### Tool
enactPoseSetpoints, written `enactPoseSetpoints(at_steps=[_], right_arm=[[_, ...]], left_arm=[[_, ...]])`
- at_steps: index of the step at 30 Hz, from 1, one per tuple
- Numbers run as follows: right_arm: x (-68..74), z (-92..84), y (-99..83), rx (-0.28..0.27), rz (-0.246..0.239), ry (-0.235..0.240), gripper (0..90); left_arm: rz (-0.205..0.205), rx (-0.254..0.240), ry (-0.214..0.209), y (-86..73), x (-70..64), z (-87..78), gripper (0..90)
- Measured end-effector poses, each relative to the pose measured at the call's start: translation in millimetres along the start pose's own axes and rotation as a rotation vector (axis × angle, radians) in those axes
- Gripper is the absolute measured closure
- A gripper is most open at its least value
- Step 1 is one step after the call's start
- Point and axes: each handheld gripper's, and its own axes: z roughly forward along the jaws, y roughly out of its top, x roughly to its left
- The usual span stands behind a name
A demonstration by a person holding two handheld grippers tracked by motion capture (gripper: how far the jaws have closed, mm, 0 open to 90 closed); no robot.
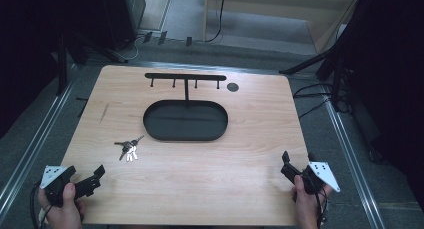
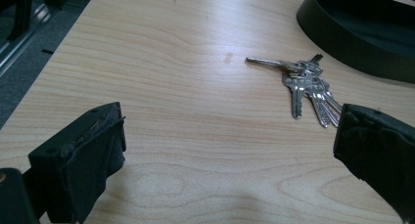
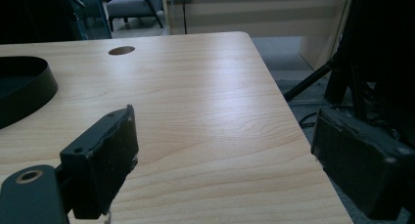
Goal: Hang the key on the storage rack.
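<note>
A bunch of silver keys [image 1: 129,148] lies on the wooden table [image 1: 190,184], left of centre and just in front of the black oval tray [image 1: 185,120]. A black key rack [image 1: 185,77] with several hooks rises on a post from the tray's far side. My left gripper [image 1: 95,176] rests at the table's front left corner, held by a hand, jaws wide apart with nothing between them. In the left gripper view the keys [image 2: 306,84] lie ahead of the gripper [image 2: 230,145], towards its right jaw. My right gripper [image 1: 295,166] sits open and empty at the front right corner.
A round dark hole [image 1: 232,86] marks the table's far right part. Dark stand legs [image 1: 310,64] and cables lie on the grey floor around the table. The right table edge [image 3: 288,116] runs close under my right gripper [image 3: 225,155].
</note>
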Motion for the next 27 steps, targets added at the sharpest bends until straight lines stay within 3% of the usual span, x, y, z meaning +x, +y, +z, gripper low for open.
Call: enactPoseSetpoints(at_steps=[8,11,14,15,19,22,27], right_arm=[[-0.2,-0.7,-0.2,0.0,0.0,0.006,10.2],[-0.2,-0.3,-0.1,0.001,-0.004,0.006,10.2],[-1.3,-0.3,0.1,0.005,0.006,0.006,10.2],[-1.6,-0.1,0.2,0.007,0.011,0.007,10.2],[-1.8,0.2,0.4,0.01,0.011,0.008,10.5],[-2.0,0.6,0.5,0.012,0.008,0.01,10.6],[-1.7,1.0,0.7,0.018,0.017,0.01,11.0]], left_arm=[[0.003,0.042,0.01,1.9,-0.2,3.9,0.0],[0.041,0.039,0.026,1.7,-3.9,2.6,0.0],[0.087,0.069,0.049,2.8,-9.3,2.7,0.0],[0.08,0.075,0.045,3.9,-10.9,2.9,0.0],[0.091,0.14,0.031,14.1,-17.1,3.0,0.0],[0.113,0.202,0.059,23.7,-24.7,6.5,0.0],[0.144,0.286,0.058,43.9,-39.3,13.0,0.0]])
